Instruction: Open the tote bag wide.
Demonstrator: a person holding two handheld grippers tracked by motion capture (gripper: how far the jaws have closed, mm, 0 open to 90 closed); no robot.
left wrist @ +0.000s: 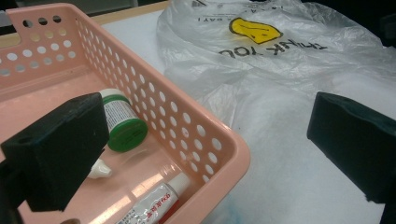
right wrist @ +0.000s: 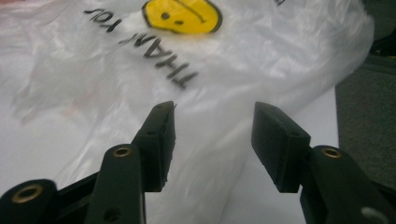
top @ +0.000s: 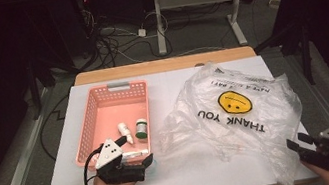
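A pink perforated basket point(top: 90, 115) stands on the left of the white table cover. Inside it lie a green-capped bottle point(top: 141, 128), a small white dropper bottle point(top: 125, 132) and a tube point(top: 135, 154). My left gripper point(top: 135, 149) is open at the basket's near right corner. In the left gripper view point(left wrist: 205, 140) one jaw is inside the basket point(left wrist: 196, 126) beside the green-capped bottle point(left wrist: 122, 126) and the other outside it. A crumpled clear plastic bag point(top: 236, 111) with a yellow smiley lies to the right. My right gripper point(top: 298, 142) is open at its near right edge, the bag point(right wrist: 140, 70) lying under the jaws.
The white cover point(top: 190, 169) ends near the front edge, with a strip of wooden table top point(top: 163, 65) behind it. Beyond the table are cables and the legs of another desk point(top: 159, 22) on the floor. The tube point(left wrist: 154, 205) lies against the basket's near wall.
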